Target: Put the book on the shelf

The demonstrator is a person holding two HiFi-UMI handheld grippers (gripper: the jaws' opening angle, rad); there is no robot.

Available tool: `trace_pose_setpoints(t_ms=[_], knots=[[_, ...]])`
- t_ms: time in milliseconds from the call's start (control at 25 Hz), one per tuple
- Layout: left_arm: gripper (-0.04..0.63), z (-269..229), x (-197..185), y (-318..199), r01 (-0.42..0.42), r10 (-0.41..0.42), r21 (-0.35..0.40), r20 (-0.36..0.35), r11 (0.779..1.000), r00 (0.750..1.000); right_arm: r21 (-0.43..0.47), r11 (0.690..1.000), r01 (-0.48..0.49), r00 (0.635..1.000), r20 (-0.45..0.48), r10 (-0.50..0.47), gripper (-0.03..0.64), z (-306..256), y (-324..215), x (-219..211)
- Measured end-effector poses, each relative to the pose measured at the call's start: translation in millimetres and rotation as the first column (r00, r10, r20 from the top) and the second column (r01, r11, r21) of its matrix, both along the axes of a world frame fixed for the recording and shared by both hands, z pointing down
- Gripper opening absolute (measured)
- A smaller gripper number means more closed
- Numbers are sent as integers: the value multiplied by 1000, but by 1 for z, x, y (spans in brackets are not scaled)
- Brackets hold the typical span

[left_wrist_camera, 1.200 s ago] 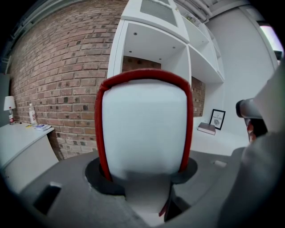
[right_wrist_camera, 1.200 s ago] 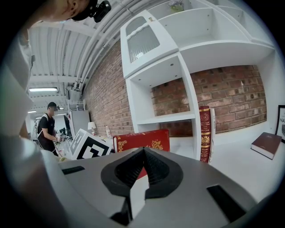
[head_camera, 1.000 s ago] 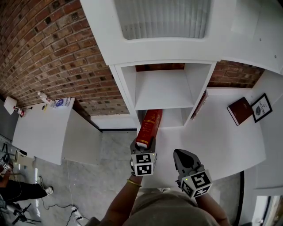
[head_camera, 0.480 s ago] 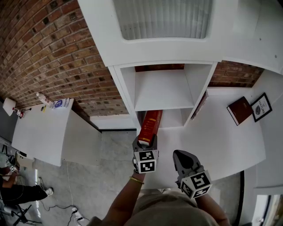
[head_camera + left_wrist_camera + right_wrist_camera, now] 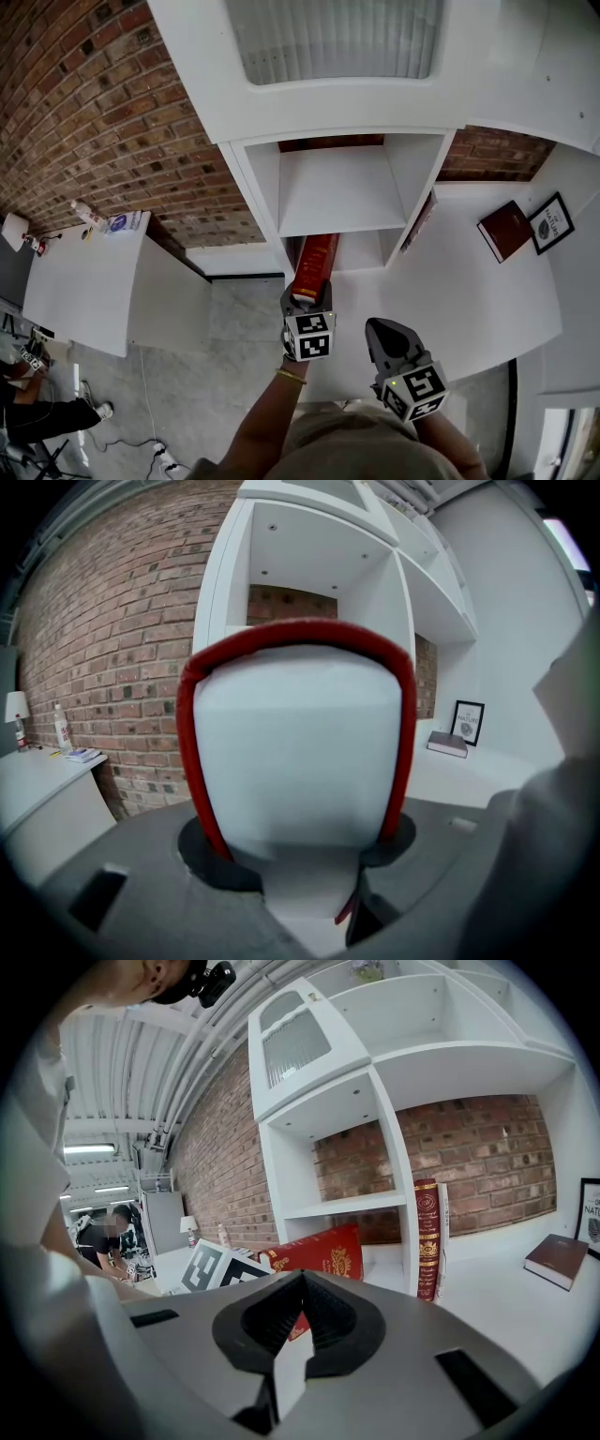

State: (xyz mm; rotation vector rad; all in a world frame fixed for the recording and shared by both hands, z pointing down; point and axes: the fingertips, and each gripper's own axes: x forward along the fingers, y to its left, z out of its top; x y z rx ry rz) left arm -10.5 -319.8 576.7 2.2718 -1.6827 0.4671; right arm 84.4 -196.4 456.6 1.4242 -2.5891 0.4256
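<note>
A thick red book [image 5: 315,265] with white page edges [image 5: 300,752] is clamped between the jaws of my left gripper [image 5: 307,300]. Its far end reaches into the low opening [image 5: 361,251] of the white shelf unit [image 5: 342,192]. In the left gripper view the book fills the space between the jaws [image 5: 300,855]. My right gripper [image 5: 384,333] hangs to the right over the white counter [image 5: 469,300], shut with nothing in it [image 5: 286,1335]. From there I see the red book's cover [image 5: 319,1255] and the left gripper's marker cube [image 5: 220,1267].
A second red book [image 5: 424,220] stands against the shelf unit's right side. A dark book [image 5: 505,230] and a framed picture [image 5: 552,223] are at the counter's far right. A white side table [image 5: 84,281] with a bottle stands left by the brick wall. A person [image 5: 28,403] is at lower left.
My left gripper has carried the red book a little forward and lower, toward the low shelf opening. The right gripper has kept still.
</note>
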Motion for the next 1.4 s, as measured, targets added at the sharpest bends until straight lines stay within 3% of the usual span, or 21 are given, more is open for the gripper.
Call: trace_pose_setpoints(t_ms=[1400], knots=[[236,10,20,-62,-38,39,-47,37,998,999,-24,999,-43,999,-12,43,6,1,0,15]])
